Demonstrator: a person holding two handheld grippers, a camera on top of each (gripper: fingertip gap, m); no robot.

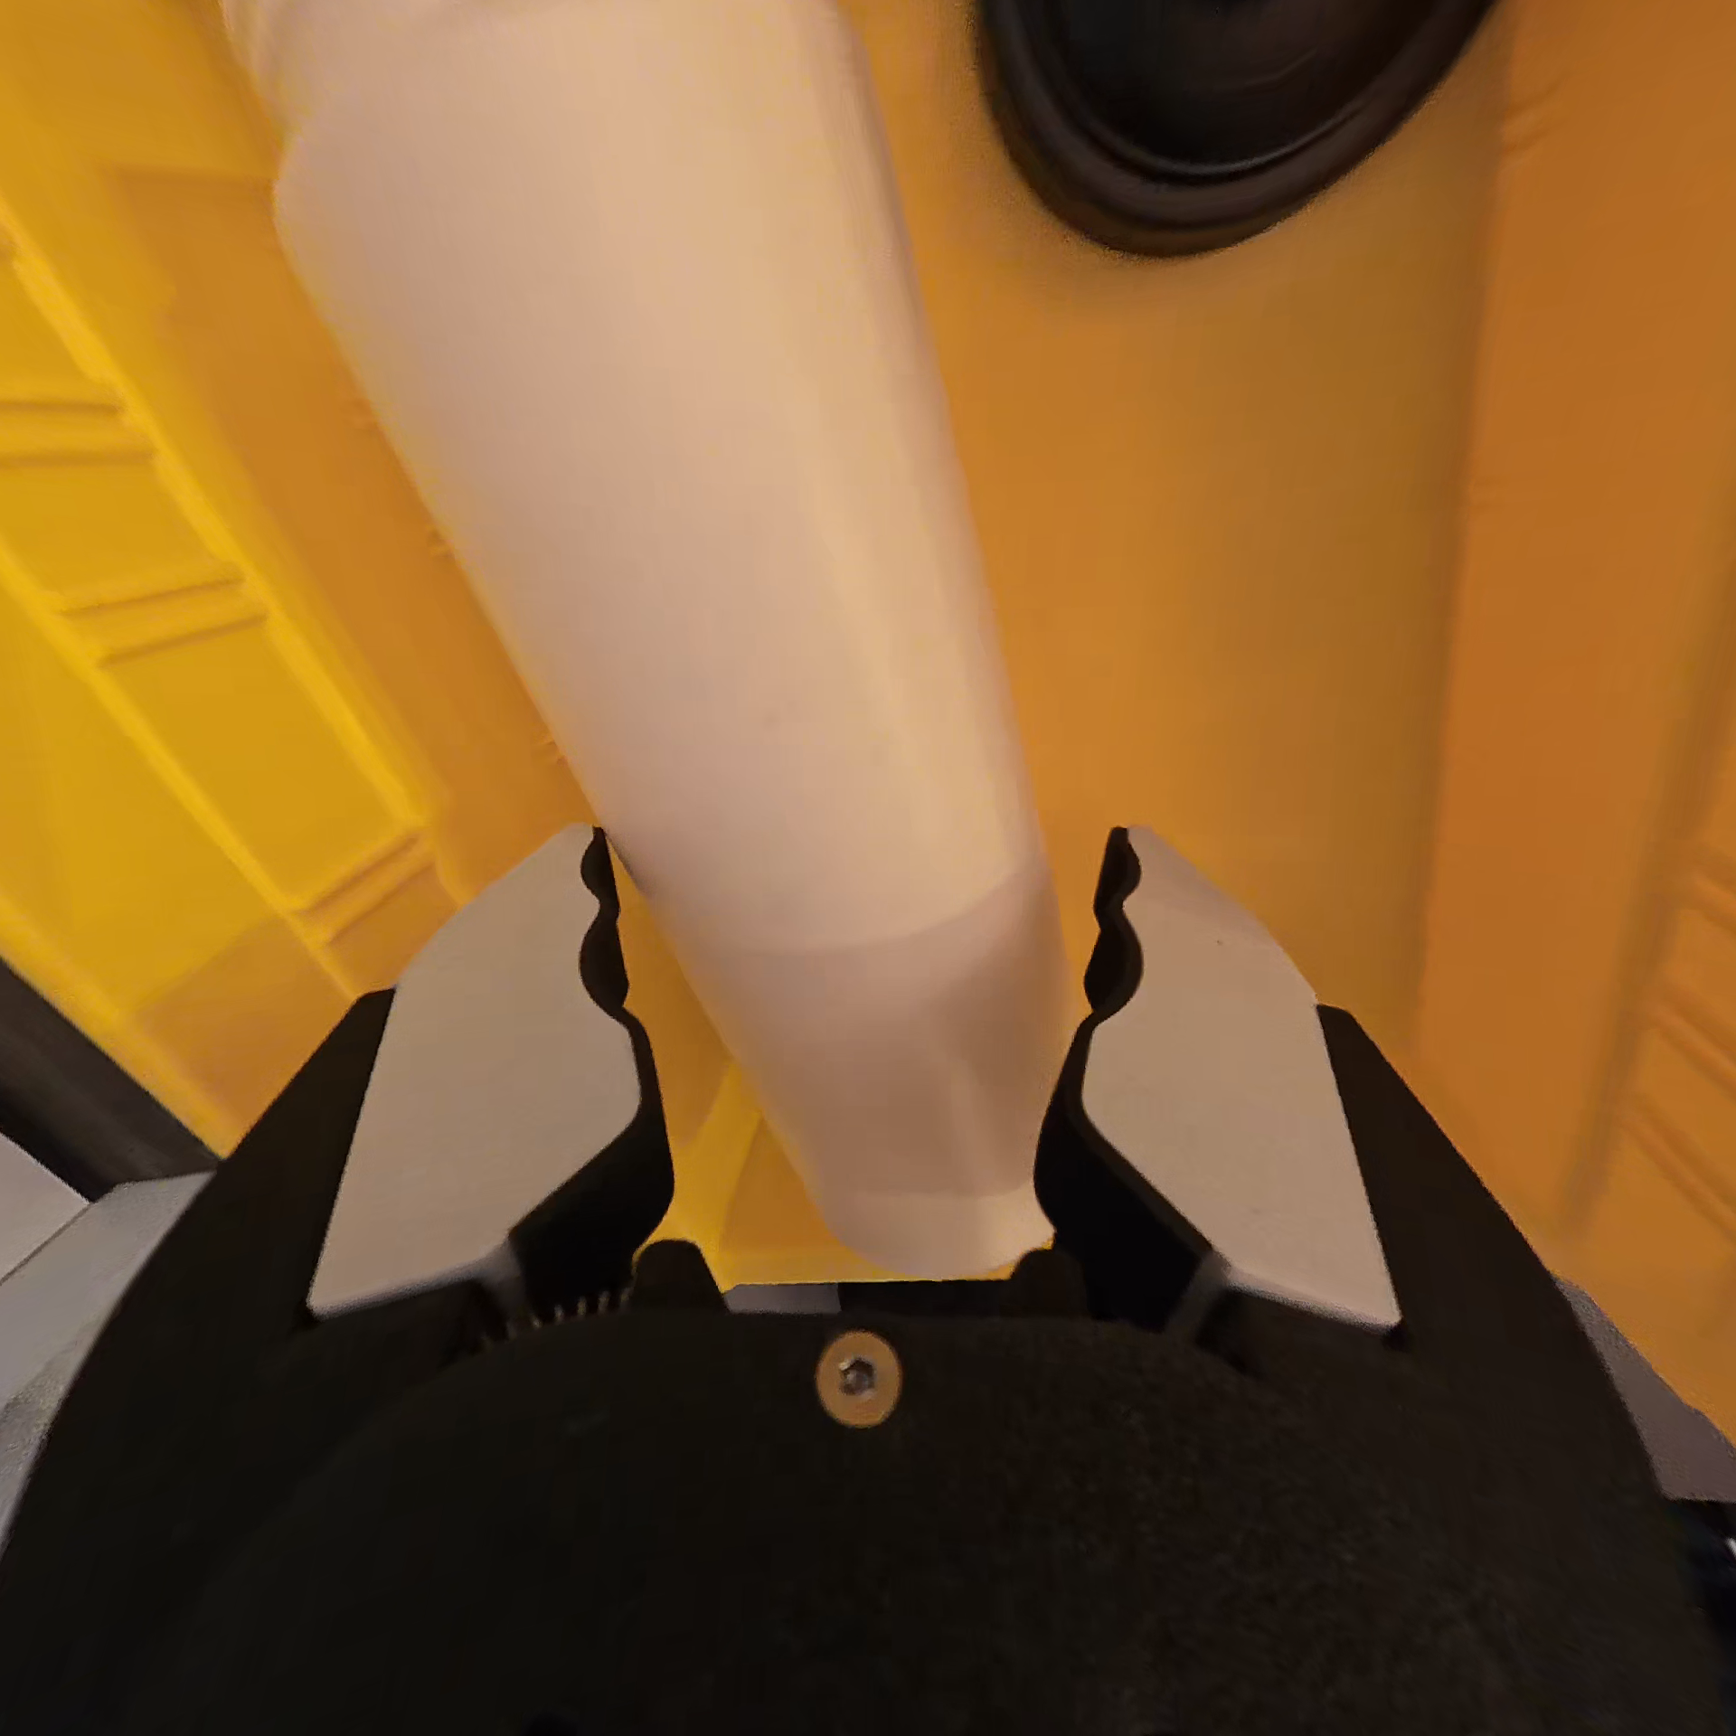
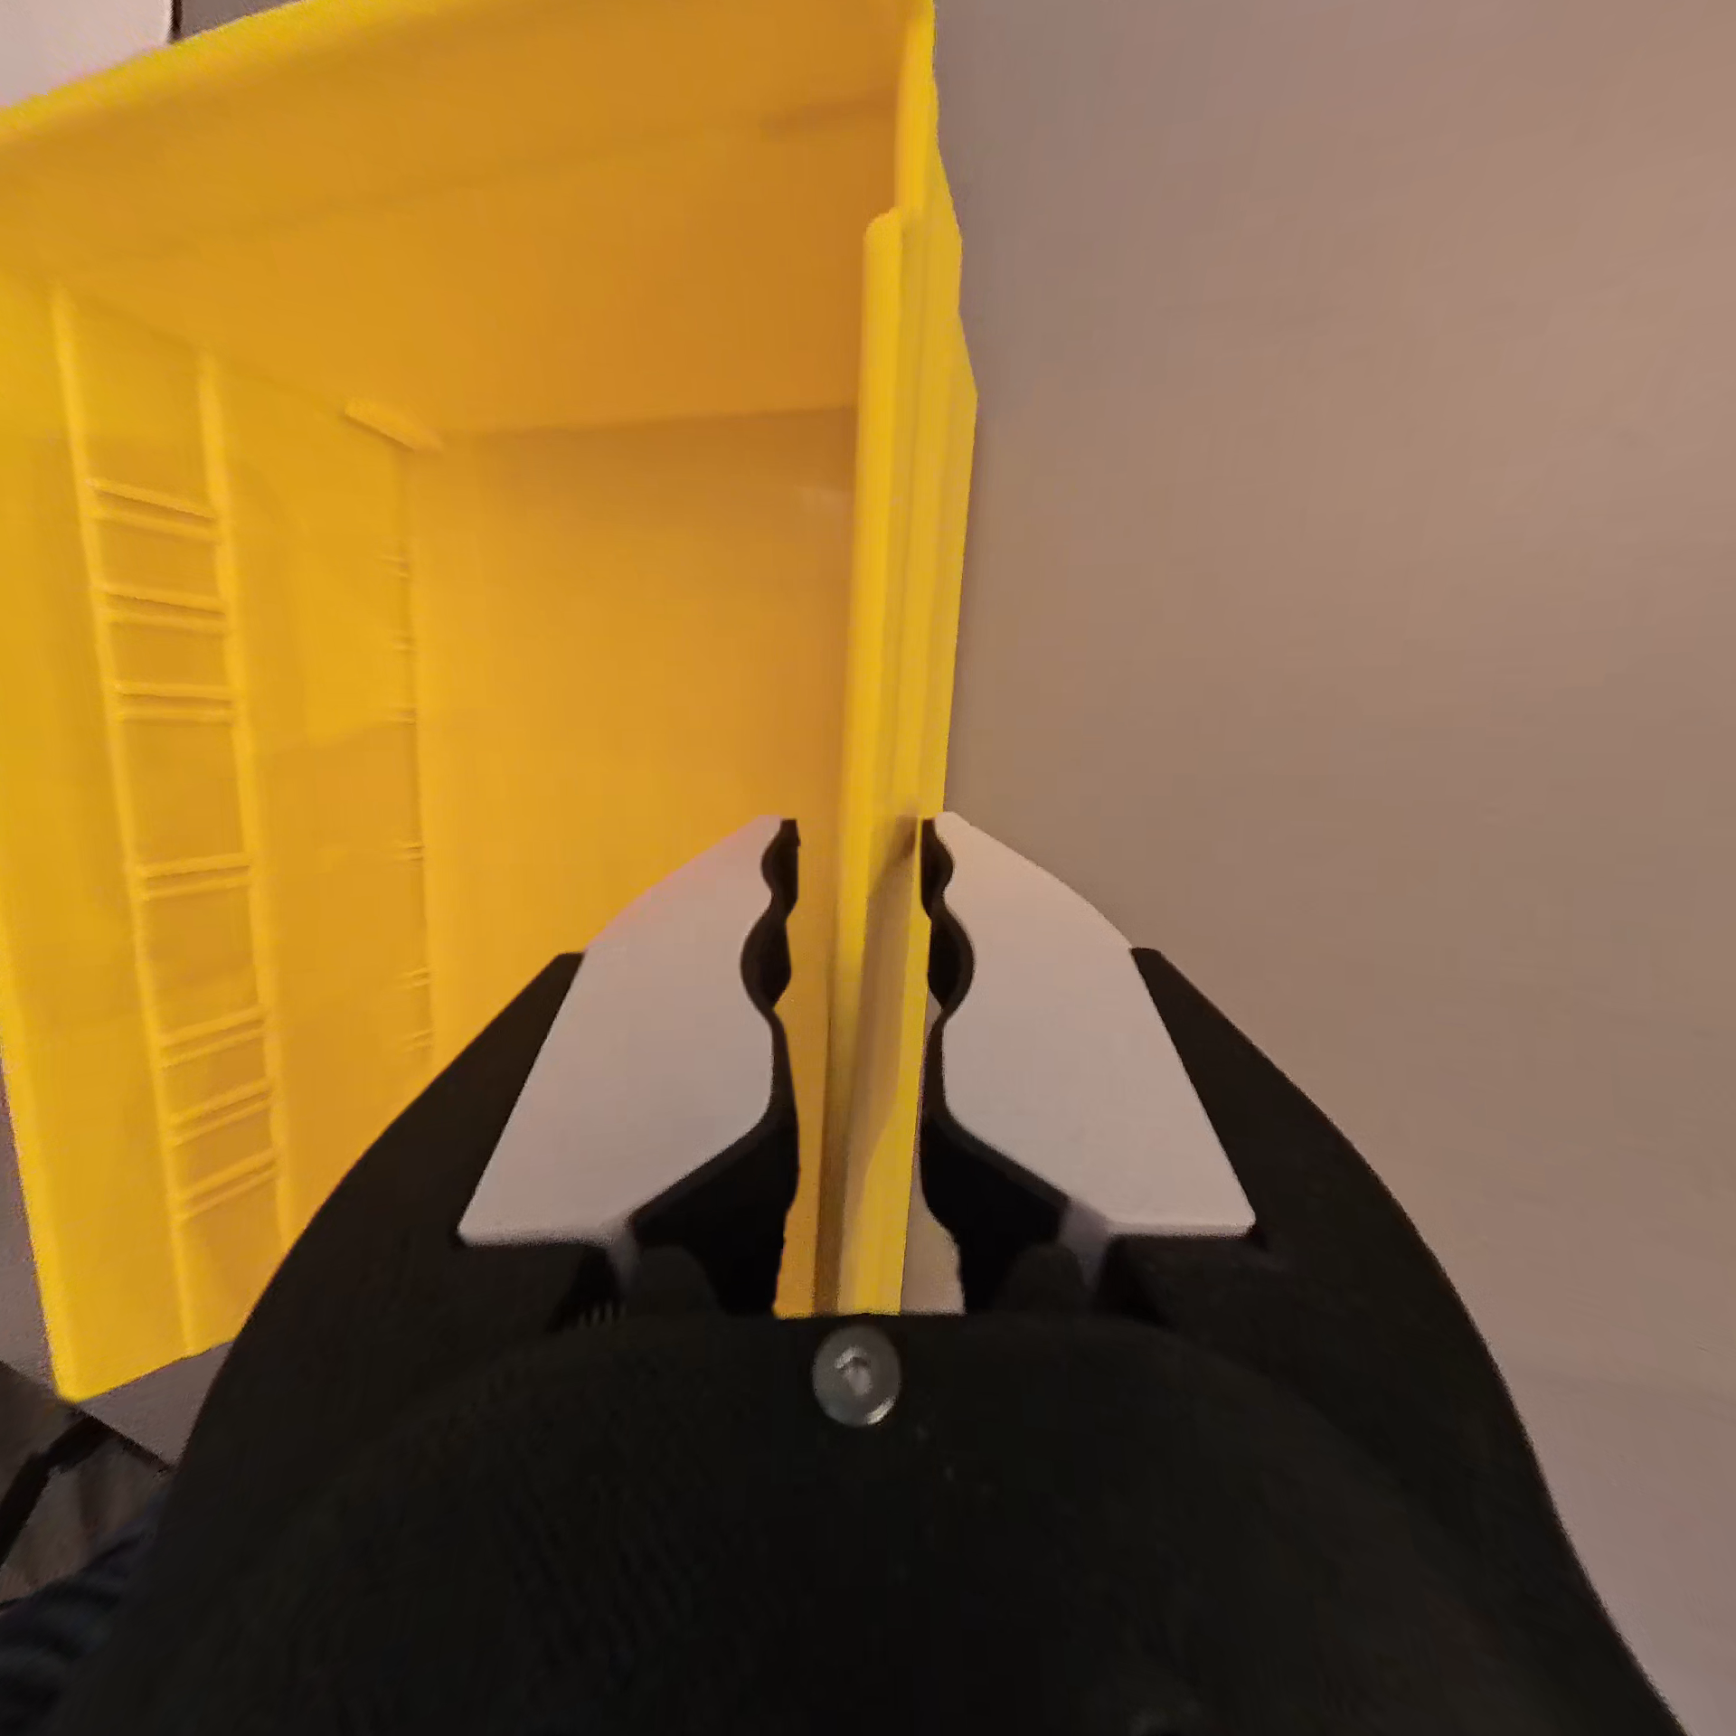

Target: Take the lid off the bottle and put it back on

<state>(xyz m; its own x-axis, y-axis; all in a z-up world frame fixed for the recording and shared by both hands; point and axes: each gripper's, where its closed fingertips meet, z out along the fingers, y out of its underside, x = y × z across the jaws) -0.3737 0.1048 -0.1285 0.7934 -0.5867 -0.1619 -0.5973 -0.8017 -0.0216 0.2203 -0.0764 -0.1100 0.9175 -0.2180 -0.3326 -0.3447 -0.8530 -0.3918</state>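
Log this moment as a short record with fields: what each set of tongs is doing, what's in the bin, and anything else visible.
left tongs: open, straddling the white bottle, no clear grip
white bottle: lying in the yellow bin, narrow end toward the camera
lid: cannot tell on or off
right tongs: closed on the yellow bin's wall
other item: black round object in the bin, beside the bottle

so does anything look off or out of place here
Yes. The white bottle lies inside the yellow bin, between the open left gripper fingers and not gripped. The right gripper is clamped on the bin's side wall rather than on any lid; no lid can be made out.
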